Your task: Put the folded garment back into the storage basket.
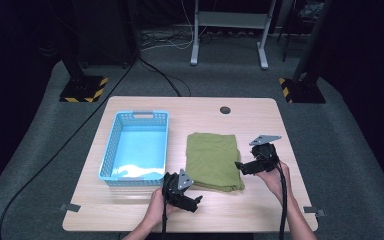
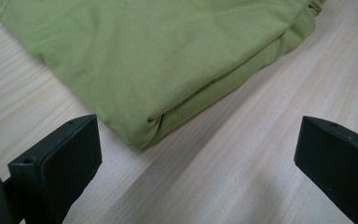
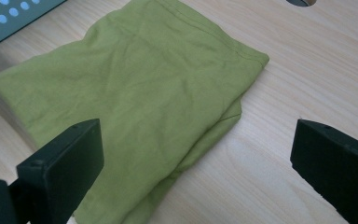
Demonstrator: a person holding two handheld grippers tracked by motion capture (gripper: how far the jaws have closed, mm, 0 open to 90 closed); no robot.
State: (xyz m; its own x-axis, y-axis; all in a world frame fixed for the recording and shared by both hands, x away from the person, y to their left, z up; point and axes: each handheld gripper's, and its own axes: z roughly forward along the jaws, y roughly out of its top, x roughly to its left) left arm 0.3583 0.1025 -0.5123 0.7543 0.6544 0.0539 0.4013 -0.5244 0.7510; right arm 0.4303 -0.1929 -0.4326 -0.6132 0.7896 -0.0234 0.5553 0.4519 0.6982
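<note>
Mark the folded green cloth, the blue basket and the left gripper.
folded green cloth (image 1: 213, 160), high view, middle of top layer
blue basket (image 1: 111, 150), high view, left wall
left gripper (image 1: 196, 202), high view, between its fingertips
</note>
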